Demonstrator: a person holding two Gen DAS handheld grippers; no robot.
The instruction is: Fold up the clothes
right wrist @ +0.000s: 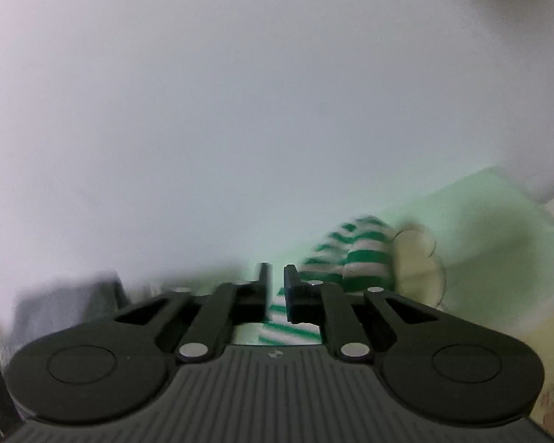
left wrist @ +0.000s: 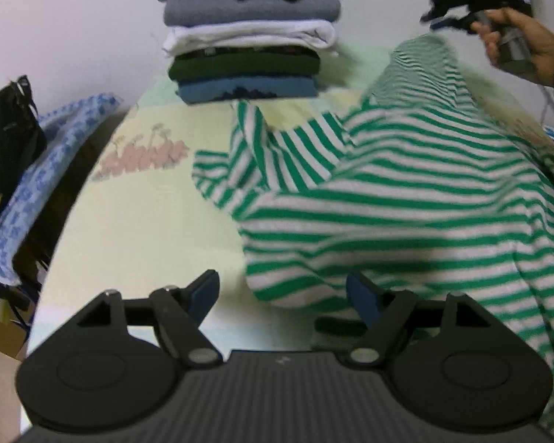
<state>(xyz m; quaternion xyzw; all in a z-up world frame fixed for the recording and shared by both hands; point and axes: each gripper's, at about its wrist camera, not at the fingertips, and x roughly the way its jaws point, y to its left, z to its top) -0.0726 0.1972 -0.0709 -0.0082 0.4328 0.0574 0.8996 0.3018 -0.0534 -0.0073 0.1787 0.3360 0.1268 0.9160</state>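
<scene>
Two claws are in play, and they sit at opposite ends of one garment. My left claw (left wrist: 282,295) has its fingers spread wide with nothing between the pads; the near hem of the striped shirt (left wrist: 406,199) lies just beyond and to the right of it, the right finger already over the cloth, the left one over bare bed cover (left wrist: 140,221). My right claw (right wrist: 275,288) shows its fingers nearly together with only a narrow slit between them; striped fabric sits below and just past the tips, but the blur keeps me from telling whether any cloth is pinched. Seen from the left wrist, that claw, in the person's hand (left wrist: 517,44), hovers at the shirt's raised far end. So the shirt's long axis runs from my left claw away and to the right, toward the right claw. I judge the left is the nearer for the hem. Farther out, the stack of folded clothes (left wrist: 251,33) stands at the bed's far end, apart from the shirt.
</scene>
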